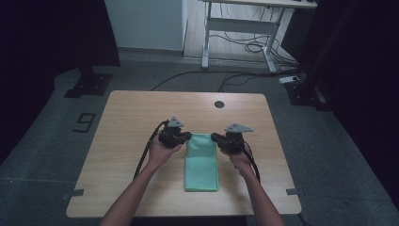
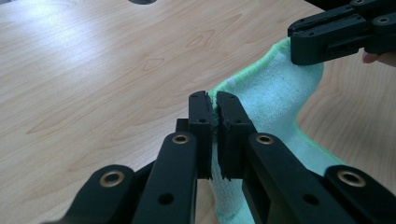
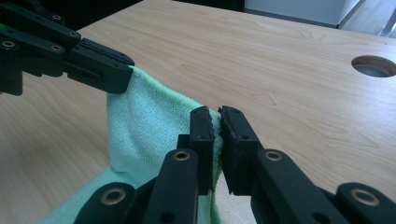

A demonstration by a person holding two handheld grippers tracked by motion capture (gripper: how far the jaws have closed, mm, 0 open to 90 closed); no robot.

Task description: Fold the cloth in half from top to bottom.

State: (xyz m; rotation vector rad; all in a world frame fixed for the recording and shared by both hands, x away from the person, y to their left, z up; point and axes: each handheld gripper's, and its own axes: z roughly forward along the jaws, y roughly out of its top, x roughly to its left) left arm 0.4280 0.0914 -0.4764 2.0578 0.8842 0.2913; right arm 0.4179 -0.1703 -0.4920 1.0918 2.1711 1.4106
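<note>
Green cloth (image 1: 202,162): knitted towel, folded into a long strip, lying on the wooden table (image 1: 122,141) at mid-width, running from the middle of the top toward the person's edge. Its far end is lifting off the wood while the rest is resting flat. Judged light, soft and limp; it is sagging between the two held corners, so it will likely drape and swing rather than keep shape. The bright green hemmed edge looks the firmest place to take hold, at the corners.

Left gripper (image 2: 212,109): jaws pressing together on the cloth's far left corner.

Right gripper (image 3: 215,122): jaws pinching the cloth's far right corner, the fabric showing between the pads.

Round cable hole (image 1: 219,104): sitting in the table beyond the cloth, well apart from it.

Obstructions: nothing is lying on the table near the cloth; the trailing gripper cables are running back beside the forearms.
</note>
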